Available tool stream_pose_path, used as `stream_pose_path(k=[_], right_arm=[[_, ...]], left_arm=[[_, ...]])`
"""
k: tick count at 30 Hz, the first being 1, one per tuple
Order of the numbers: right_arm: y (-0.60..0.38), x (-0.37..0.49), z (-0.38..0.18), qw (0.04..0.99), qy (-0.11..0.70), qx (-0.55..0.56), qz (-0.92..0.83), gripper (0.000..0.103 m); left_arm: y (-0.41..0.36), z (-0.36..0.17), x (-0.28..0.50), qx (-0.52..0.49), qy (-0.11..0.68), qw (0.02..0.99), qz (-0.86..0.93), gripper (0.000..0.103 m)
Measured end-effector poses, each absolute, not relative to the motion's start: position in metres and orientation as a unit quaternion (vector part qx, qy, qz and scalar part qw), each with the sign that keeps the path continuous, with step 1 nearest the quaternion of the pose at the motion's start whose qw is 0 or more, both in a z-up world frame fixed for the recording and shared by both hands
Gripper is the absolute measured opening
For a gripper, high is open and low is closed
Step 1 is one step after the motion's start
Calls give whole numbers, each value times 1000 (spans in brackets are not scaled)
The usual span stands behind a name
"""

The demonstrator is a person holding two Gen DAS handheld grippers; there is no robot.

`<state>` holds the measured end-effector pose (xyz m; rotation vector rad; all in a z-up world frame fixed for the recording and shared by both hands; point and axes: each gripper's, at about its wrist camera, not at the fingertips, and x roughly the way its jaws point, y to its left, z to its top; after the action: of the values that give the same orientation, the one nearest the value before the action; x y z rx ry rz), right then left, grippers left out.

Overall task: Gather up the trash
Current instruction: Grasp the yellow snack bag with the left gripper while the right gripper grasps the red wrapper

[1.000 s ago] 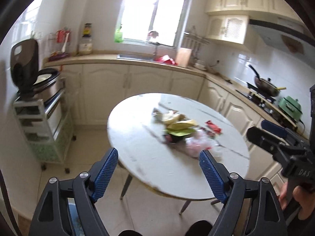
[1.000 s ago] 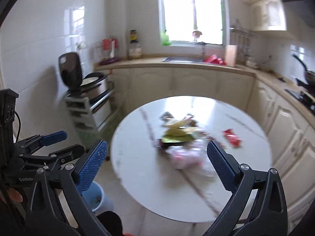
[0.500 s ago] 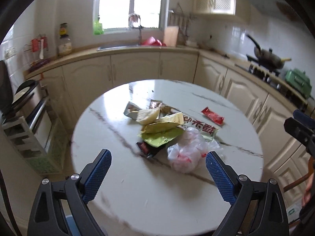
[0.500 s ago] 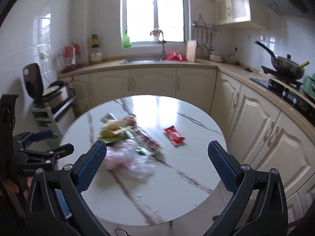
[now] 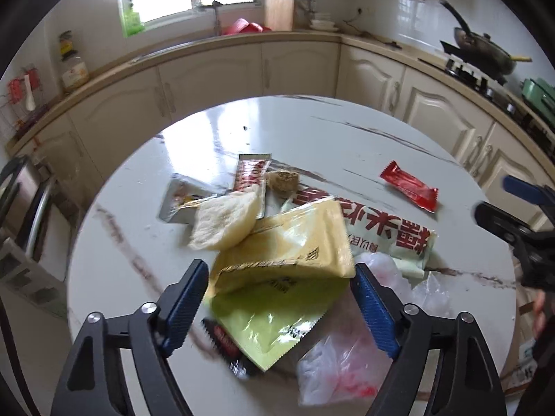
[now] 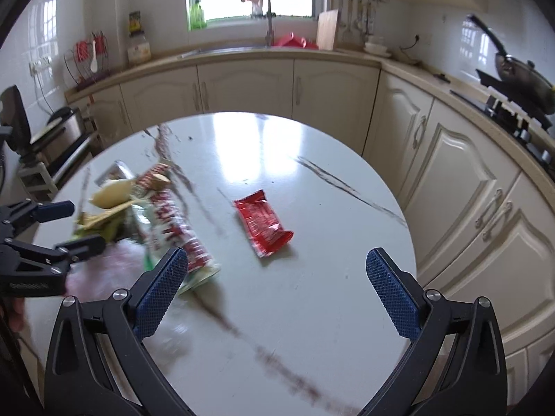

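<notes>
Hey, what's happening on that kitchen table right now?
A person holding two grippers is collecting trash from the round table. The left gripper, open, is at the yellow packet atop a heap of wrappers. The right gripper, also open, hangs over the table facing a lone red wrapper. Nothing is picked up yet.

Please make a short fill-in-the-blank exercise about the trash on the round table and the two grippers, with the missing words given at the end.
1. The single wrapper lying apart from the pile is ____ in colour.
2. Both the left gripper and the right gripper have their jaws ____.
3. The yellow packet lies on top of a ____ wrapper.
4. The trash lies on a ____ table with dark veins.

Missing words: red; open; green; round
</notes>
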<state>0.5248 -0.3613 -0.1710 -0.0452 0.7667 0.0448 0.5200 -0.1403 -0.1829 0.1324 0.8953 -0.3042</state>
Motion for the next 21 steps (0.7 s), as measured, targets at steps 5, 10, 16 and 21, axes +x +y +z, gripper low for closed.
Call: stream_pose_path(k=[5, 10, 16, 21], right_arm=[[-366, 561, -191, 914, 402, -33, 38, 103], [-366, 585, -207, 904, 423, -46, 45, 103], [-365, 598, -211, 901, 428, -52, 58, 103], [-361, 609, -214, 894, 436, -66, 76, 103]], left_arm=[[-146, -189, 543, 70, 431, 885, -161, 74], [-136, -184, 553, 55, 438, 881, -170, 72], [-146, -189, 561, 95, 434, 885, -142, 62], [-147, -199, 559, 97, 431, 886, -143, 37]])
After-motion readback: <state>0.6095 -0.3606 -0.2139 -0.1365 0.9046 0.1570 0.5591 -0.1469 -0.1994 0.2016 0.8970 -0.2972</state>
